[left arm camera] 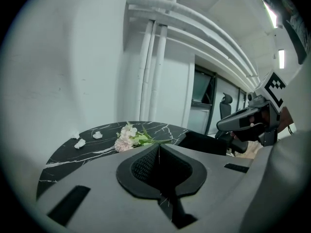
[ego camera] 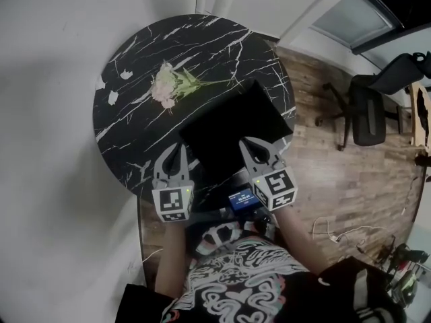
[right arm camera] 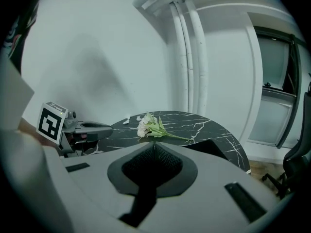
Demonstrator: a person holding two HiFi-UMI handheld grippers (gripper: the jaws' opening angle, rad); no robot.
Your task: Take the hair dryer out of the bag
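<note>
A flat black bag (ego camera: pixel 234 130) lies on the near right part of the round black marble table (ego camera: pixel 135 79); no hair dryer shows. My left gripper (ego camera: pixel 174 152) hovers at the bag's near left corner, jaws shut with nothing between them. My right gripper (ego camera: pixel 258 152) hangs over the bag's near right edge, also shut and empty. In the left gripper view the bag (left arm camera: pixel 206 142) lies ahead to the right, beside the right gripper (left arm camera: pixel 243 123). In the right gripper view the bag (right arm camera: pixel 214 147) lies low at right and the left gripper (right arm camera: pixel 109 127) sits at left.
A bunch of pale pink flowers (ego camera: pixel 167 85) lies mid-table beyond the bag, with white paper scraps (ego camera: pixel 113 97) near the left rim. A black office chair (ego camera: pixel 363 110) stands on the wood floor to the right. A white wall and pipes (left arm camera: pixel 150 57) rise behind the table.
</note>
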